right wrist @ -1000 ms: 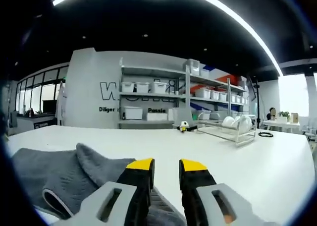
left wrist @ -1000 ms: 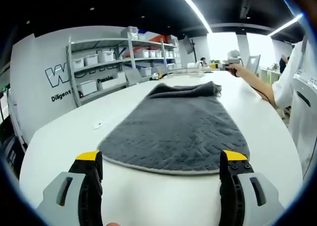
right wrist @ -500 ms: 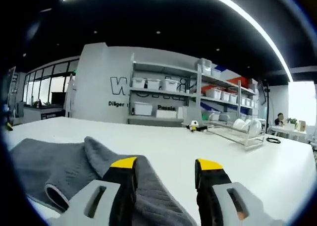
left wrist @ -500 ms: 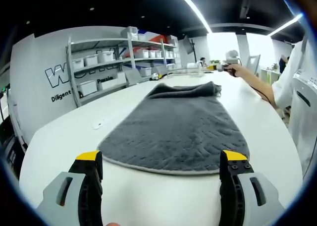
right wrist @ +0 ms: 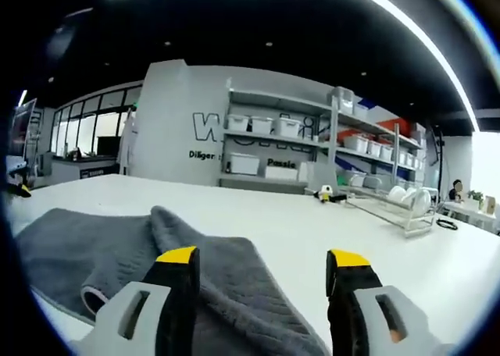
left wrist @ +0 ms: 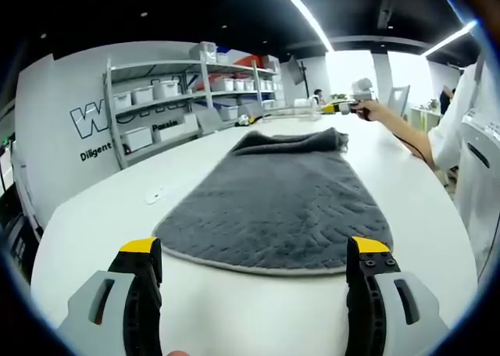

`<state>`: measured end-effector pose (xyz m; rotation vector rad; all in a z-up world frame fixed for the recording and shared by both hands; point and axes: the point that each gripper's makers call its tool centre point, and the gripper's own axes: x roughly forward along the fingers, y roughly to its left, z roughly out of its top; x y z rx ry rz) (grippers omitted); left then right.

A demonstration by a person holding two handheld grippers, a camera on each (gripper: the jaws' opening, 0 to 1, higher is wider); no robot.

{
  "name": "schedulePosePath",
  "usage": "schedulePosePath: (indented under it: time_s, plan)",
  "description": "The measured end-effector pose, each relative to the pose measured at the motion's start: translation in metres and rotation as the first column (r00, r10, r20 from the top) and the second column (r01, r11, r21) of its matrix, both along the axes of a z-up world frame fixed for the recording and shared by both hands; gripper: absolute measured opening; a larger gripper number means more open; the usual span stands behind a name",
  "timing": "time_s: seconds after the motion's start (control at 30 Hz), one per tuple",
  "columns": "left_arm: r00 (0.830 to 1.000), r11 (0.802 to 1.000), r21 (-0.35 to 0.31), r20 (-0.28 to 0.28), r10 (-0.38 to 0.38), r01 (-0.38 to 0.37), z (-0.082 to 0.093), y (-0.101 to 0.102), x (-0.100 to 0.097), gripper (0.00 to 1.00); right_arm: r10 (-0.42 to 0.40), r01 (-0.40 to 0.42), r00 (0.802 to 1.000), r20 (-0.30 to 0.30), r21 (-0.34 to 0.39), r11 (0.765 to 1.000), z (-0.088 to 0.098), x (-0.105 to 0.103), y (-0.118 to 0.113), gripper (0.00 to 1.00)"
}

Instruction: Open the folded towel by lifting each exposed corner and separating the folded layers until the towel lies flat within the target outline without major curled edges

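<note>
A dark grey towel (left wrist: 273,200) lies lengthwise on the white table (left wrist: 94,223), its pale-trimmed near edge just beyond my left gripper (left wrist: 254,250). That gripper is open wide and holds nothing. The towel's far end is bunched in a folded ridge (left wrist: 301,141). Beyond that ridge a person's hand holds the right gripper (left wrist: 353,103). In the right gripper view, the right gripper (right wrist: 262,258) is open above the towel's folded layer (right wrist: 226,270), with nothing between its fingers. A curled, trimmed corner (right wrist: 92,297) shows at lower left.
Shelves with white bins (left wrist: 168,90) line the far wall. A wire dish rack (right wrist: 394,208) stands on the table past the towel. A person in white (left wrist: 476,161) stands at the table's right edge. A small white item (left wrist: 160,192) lies left of the towel.
The right gripper's jaws have spread from almost shut to wide open, and its view has shifted slightly along the towel. The left gripper and the towel's near end have not moved.
</note>
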<state>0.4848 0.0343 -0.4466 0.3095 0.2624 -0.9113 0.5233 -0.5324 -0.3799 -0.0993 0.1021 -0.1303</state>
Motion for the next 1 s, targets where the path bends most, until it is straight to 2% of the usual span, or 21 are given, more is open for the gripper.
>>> schedulePosePath:
  time_s: [0.23,0.4,0.57,0.7,1.0]
  plan:
    - [1.000,1.000,-0.001,0.004,-0.001,0.001,0.001,0.000,0.000,0.97,0.050,-0.050,0.999,0.004,0.050,0.998,-0.002,0.003,0.011,0.77]
    - [1.000,1.000,-0.002,0.005,-0.001,0.001,0.002,0.000,0.000,0.97,0.063,-0.063,0.998,-0.004,0.037,0.997,-0.003,0.004,0.016,0.83]
    - [1.000,1.000,-0.001,0.006,-0.003,0.003,0.002,0.000,-0.001,0.97,0.104,-0.104,0.995,0.000,0.060,0.993,-0.002,0.006,0.026,0.89]
    - [1.000,1.000,0.001,0.007,-0.002,0.002,0.002,0.000,-0.001,0.97,0.119,-0.118,0.993,-0.020,0.061,0.991,-0.006,0.009,0.030,0.95]
    - [1.000,1.000,0.001,0.007,-0.003,0.003,0.002,0.000,-0.001,0.97,0.145,-0.143,0.989,-0.033,0.054,0.988,-0.008,0.011,0.036,0.99]
